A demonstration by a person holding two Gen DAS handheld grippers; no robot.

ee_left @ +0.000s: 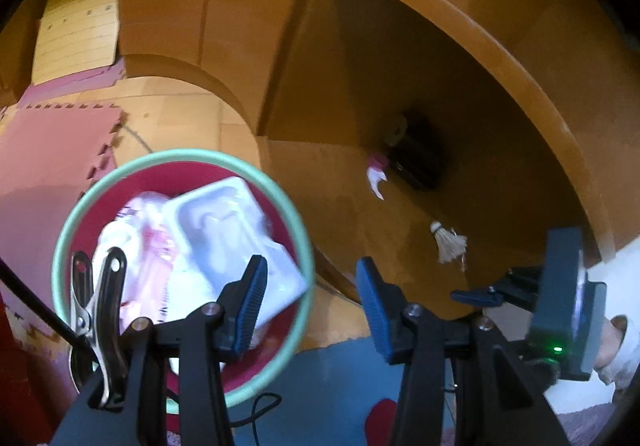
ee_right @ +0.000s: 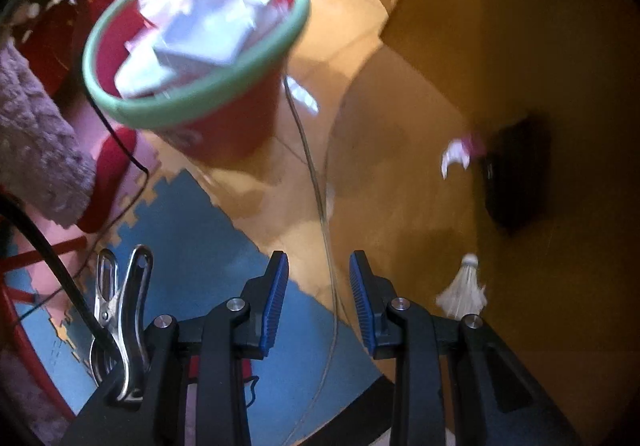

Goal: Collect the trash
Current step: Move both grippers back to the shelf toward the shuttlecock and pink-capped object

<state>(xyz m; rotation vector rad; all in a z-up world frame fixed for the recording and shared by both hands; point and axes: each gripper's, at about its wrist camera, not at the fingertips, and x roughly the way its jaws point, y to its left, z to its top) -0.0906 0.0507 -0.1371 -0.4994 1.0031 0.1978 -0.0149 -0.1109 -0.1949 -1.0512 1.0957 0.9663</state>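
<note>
The left hand-held gripper (ee_left: 312, 298) stands with its blue-padded jaws apart and nothing between them. Just beyond its left finger sits a red bin (ee_left: 256, 378) with a pale green rim, holding a white moulded plastic tray (ee_left: 228, 234) and crumpled white and pink wrappers (ee_left: 148, 230). Further out past its right finger, on the wooden floor (ee_left: 320, 205) under a piece of wooden furniture (ee_left: 460, 57), lie a white shuttlecock (ee_left: 448, 242) and, further still, a scrap of white and pink litter (ee_left: 378, 173) beside a dark object too shadowed to name. At the right edge of that view the other gripper appears, with a hand (ee_left: 616, 346) in a white sleeve behind it.

The right hand-held gripper (ee_right: 318, 302) also has its jaws parted and empty; a thin clear cord (ee_right: 320, 205) runs along the floor between them, seemingly below the pads. The shuttlecock (ee_right: 464, 290) lies just right of its right finger. The litter scrap (ee_right: 456, 155) is further ahead to the right. The bin (ee_right: 224, 117) stands well ahead to the left, on the floor beside blue and pink foam mats (ee_right: 180, 230).
</note>
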